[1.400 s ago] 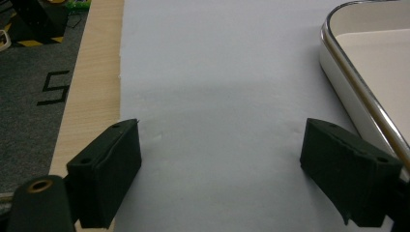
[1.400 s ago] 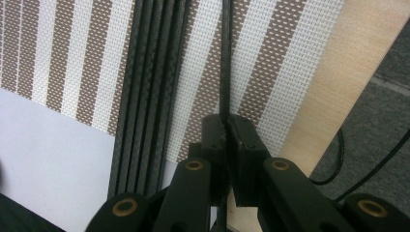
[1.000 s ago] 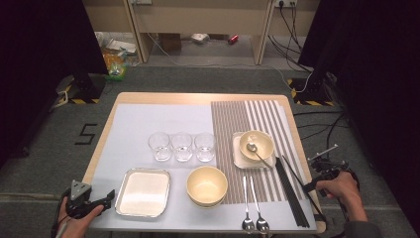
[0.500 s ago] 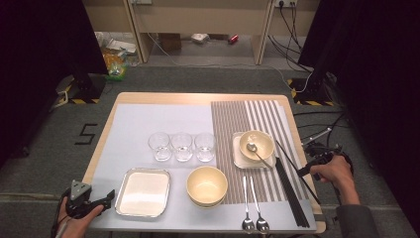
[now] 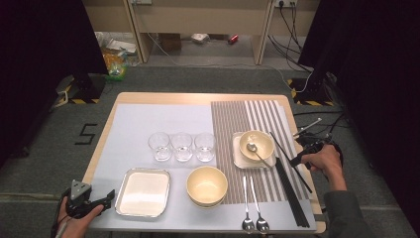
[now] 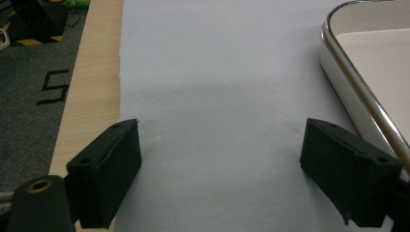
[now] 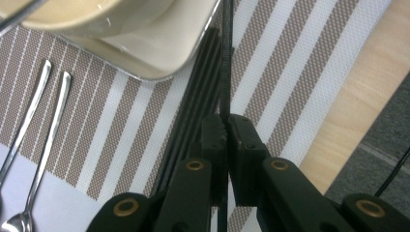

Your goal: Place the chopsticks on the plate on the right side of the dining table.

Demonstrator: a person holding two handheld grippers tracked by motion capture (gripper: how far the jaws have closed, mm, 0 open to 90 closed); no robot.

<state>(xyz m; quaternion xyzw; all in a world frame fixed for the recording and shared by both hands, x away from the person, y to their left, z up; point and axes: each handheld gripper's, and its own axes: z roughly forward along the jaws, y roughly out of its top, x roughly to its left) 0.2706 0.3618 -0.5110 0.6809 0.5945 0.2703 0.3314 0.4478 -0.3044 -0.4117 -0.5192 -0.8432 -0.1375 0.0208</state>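
At the table's right edge my right gripper [image 5: 303,152] is shut on one thin black chopstick [image 5: 285,156], which slants above the striped mat beside the small bowl [image 5: 256,144]. In the right gripper view the jaws [image 7: 226,123] pinch that chopstick [image 7: 226,63] over the other black chopsticks [image 7: 193,113]. More chopsticks [image 5: 293,201] lie along the mat's right side. My left gripper [image 5: 101,200] rests at the near left corner, open, next to the metal tray [image 5: 143,192]. Its jaws [image 6: 227,169] stand wide over bare white paper, the tray's rim [image 6: 355,92] to their right.
Three glasses [image 5: 182,146] stand in a row mid-table. A larger cream bowl [image 5: 207,185] sits near the front, two spoons [image 5: 252,208] to its right. The small bowl holds a spoon and sits on a square plate [image 5: 237,153]. Cables lie on the floor at right.
My right hand has moved away from the person along the right edge and risen a little, lifting one chopstick off the pile. The left gripper has stayed put.
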